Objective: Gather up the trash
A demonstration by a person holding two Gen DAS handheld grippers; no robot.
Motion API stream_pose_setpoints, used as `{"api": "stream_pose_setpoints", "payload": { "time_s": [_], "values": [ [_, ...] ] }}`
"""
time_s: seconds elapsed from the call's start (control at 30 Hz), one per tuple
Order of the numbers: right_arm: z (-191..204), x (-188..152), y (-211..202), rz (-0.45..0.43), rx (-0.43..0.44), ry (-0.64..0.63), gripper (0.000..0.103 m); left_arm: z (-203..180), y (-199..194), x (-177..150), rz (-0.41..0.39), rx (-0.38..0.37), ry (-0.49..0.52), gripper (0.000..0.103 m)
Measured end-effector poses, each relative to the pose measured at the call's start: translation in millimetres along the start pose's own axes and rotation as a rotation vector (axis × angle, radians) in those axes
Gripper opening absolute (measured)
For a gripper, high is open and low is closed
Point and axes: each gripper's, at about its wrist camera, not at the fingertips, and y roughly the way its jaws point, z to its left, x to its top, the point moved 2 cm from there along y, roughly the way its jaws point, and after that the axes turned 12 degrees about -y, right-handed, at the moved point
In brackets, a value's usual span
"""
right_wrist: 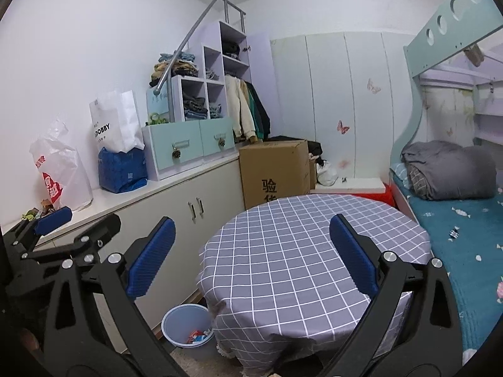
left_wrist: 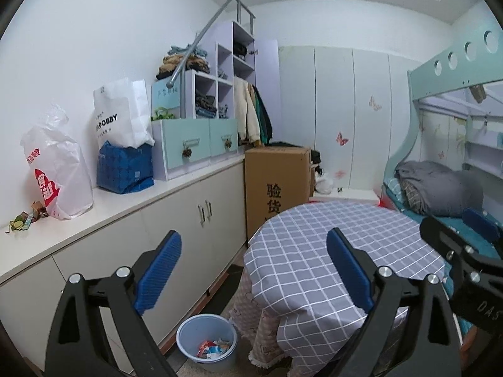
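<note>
A pale blue waste bin (left_wrist: 181, 342) (right_wrist: 167, 325) stands on the floor between the cabinet and the round table, with coloured wrappers (left_wrist: 213, 347) (right_wrist: 196, 336) inside it. More scraps of wrapper (left_wrist: 23, 218) (right_wrist: 37, 212) lie on the white counter at the far left. My left gripper (left_wrist: 254, 235) is open with nothing between its blue pads, held above the bin and the table edge. My right gripper (right_wrist: 253, 220) is likewise open and holds nothing, over the table. In the right wrist view my left gripper (right_wrist: 78, 220) shows at the left, near the counter scraps.
A round table with a grey checked cloth (left_wrist: 314, 238) (right_wrist: 298, 238) fills the middle. A long white cabinet (left_wrist: 176, 220) carries plastic bags (left_wrist: 59, 172), a blue pack and drawer units. A cardboard box (left_wrist: 276, 176) stands behind the table and a bunk bed (right_wrist: 456, 220) on the right.
</note>
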Motion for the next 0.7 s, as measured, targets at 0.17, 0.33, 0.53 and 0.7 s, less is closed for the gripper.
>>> {"api": "stream_pose_setpoints", "payload": {
  "time_s": [0.17,0.33,0.53,0.7],
  "values": [
    [3.9,0.8,-15.2,-0.026,-0.005,-0.021,0.096,-5.4,-15.0,0.7,-0.041,-0.026,0.008,0.093],
    [8.1,-0.5,-23.6,-0.038,-0.041,-0.050,0.097,-6.5,-19.7,1.1,-0.050,-0.032,0.007,0.094],
    [6.7,-2.8,-23.3,-0.029,-0.043,-0.053,0.097,-7.7,-19.8,-0.6,-0.043,-0.035,0.008,0.094],
    [6.1,-2.9,-23.6,-0.026,-0.048,-0.054,0.097,-8.4,-16.9,-2.1,-0.033,-0.038,0.020,0.094]
  ]
}}
